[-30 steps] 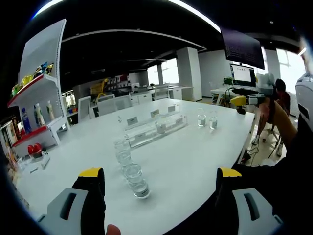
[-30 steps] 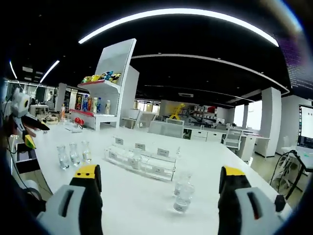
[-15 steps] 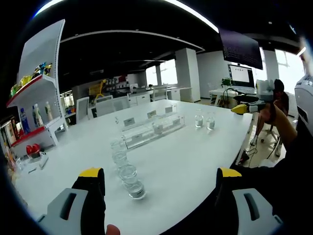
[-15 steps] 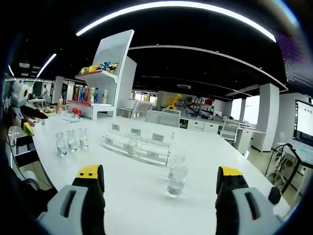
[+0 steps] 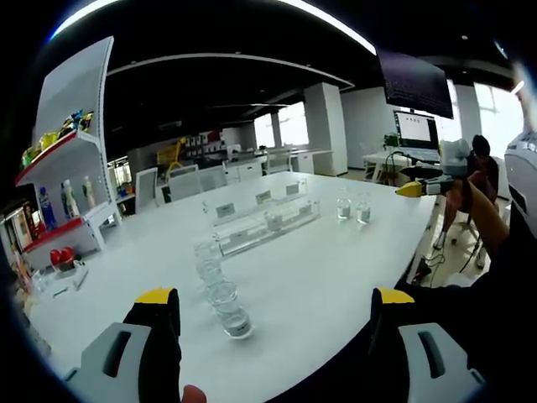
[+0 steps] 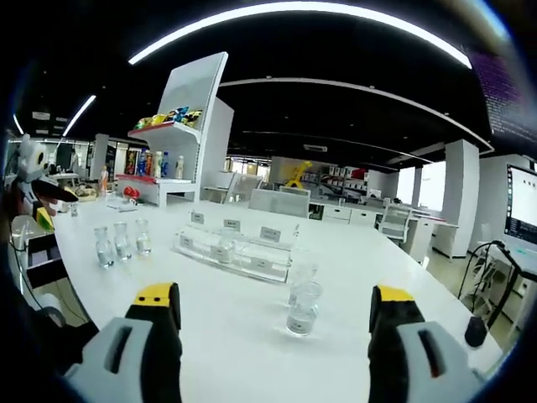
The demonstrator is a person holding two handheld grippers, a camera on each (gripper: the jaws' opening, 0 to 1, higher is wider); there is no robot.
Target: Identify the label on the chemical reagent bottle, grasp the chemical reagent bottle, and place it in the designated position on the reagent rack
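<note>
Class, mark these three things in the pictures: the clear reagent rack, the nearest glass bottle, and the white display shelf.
reagent rack [image 6: 237,256], right gripper view, on its clear front wall.
nearest glass bottle [image 6: 303,309], right gripper view, on its body.
display shelf [image 5: 63,151], left gripper view, on its red-edged upper board.

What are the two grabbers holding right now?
Nothing. The left gripper and right gripper are both open, and the bottles stand untouched on the table.

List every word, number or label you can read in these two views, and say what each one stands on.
None can be read.
White label cards on the clear plastic reagent rack: too small.
Clear glass reagent bottles: no legible label.
Lit computer monitor: blurred.
Dark hanging screen: text too faint.
</note>
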